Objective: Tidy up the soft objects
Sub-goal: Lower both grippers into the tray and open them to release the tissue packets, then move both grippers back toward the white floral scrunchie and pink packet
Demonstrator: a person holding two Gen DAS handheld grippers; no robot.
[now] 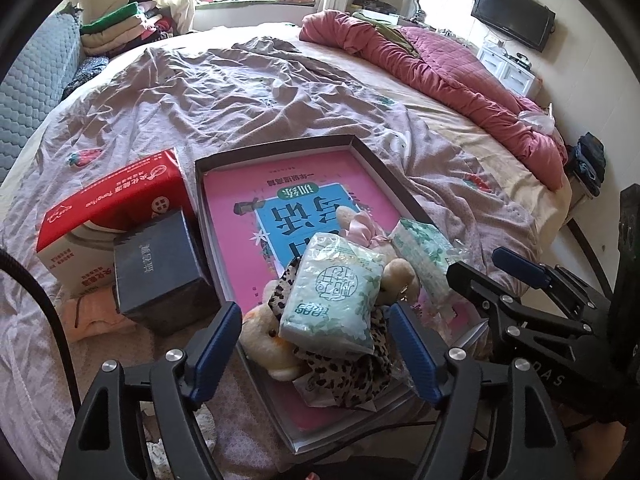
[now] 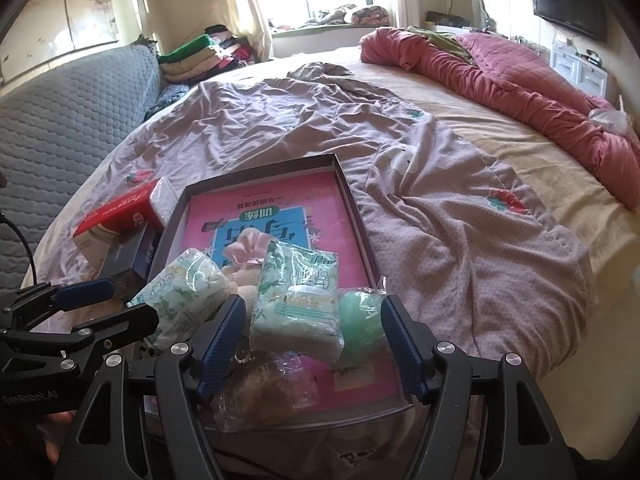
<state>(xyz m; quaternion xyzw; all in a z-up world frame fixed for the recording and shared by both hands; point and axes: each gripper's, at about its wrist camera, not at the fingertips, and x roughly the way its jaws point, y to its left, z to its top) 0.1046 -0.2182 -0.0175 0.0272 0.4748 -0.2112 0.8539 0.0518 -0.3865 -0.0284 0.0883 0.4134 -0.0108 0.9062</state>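
Note:
A shallow grey box with a pink book in its bottom lies on the bed. Inside it are soft things: a plush animal in leopard-print cloth, a green tissue pack lying on the plush, a second tissue pack, and a green object in clear plastic. My left gripper is open, its fingers either side of the plush and tissue pack, not touching them. My right gripper is open around the second tissue pack.
A red carton and a dark blue box sit left of the grey box. A rumpled mauve sheet covers the bed, a red quilt lies at the far right. A padded headboard stands left.

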